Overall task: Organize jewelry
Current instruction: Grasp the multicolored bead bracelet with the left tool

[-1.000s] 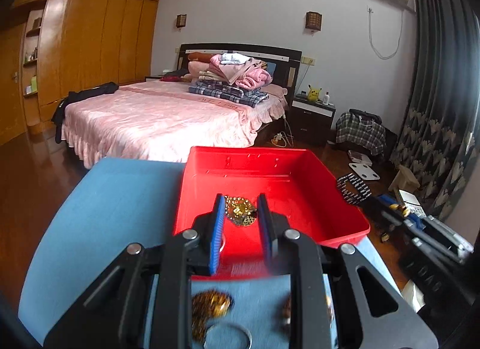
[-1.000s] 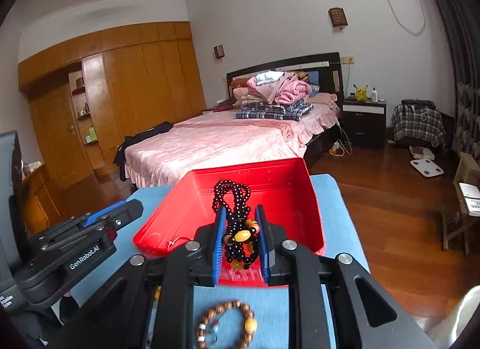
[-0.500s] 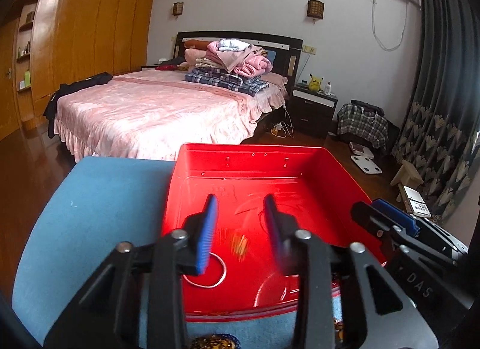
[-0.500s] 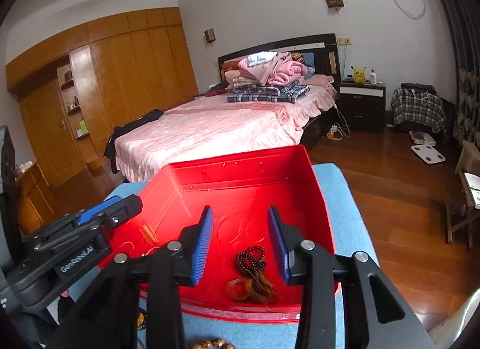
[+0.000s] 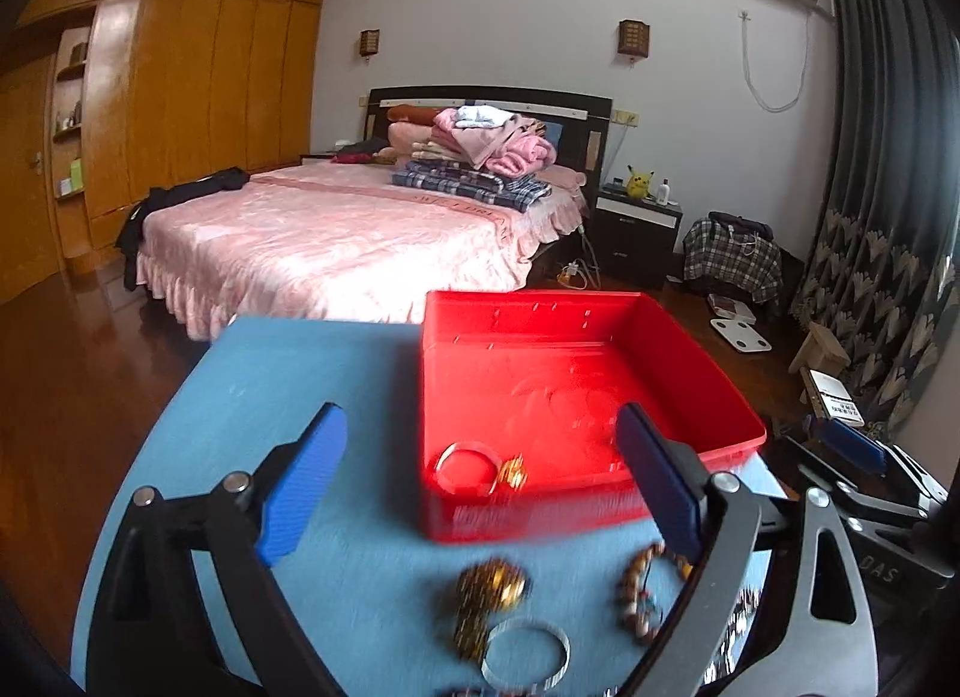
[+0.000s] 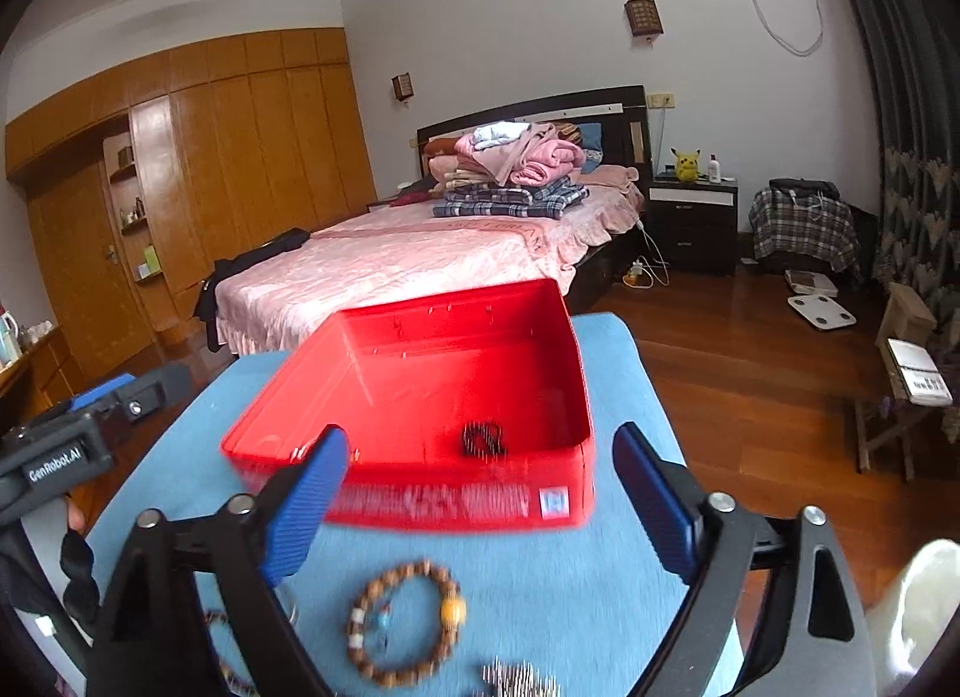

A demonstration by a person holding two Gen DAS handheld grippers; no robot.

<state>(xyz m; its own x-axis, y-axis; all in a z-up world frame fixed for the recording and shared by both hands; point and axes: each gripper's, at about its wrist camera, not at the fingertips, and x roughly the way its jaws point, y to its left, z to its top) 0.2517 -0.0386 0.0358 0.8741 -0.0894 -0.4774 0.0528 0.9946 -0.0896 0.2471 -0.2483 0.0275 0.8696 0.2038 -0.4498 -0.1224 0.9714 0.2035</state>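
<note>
A red box (image 5: 522, 511) stands on the blue cloth. In it lie a silver bangle (image 5: 468, 466), a gold piece (image 5: 513, 472) and a black bead necklace (image 6: 483, 438). My left gripper (image 5: 480, 481) hovers in front of the box, its jaws opening wide and holding nothing. My right gripper (image 6: 480, 493) is also in front of the box, jaws opening and bare. On the cloth before the box lie a gold ornament (image 5: 489, 589), another silver bangle (image 5: 525, 649) and a wooden bead bracelet (image 6: 408, 619).
The blue-covered table (image 5: 288, 373) ends just behind the box, with wooden floor all round. A pink bed (image 5: 336, 241) stands beyond. A spiky silver piece (image 6: 522, 679) lies at the near edge. A small stool (image 6: 894, 421) is on the right.
Both grippers opened wide. The left one let go of the gold piece and the right one the black beads, which now lie in the red box. Both pulled back from the box.
</note>
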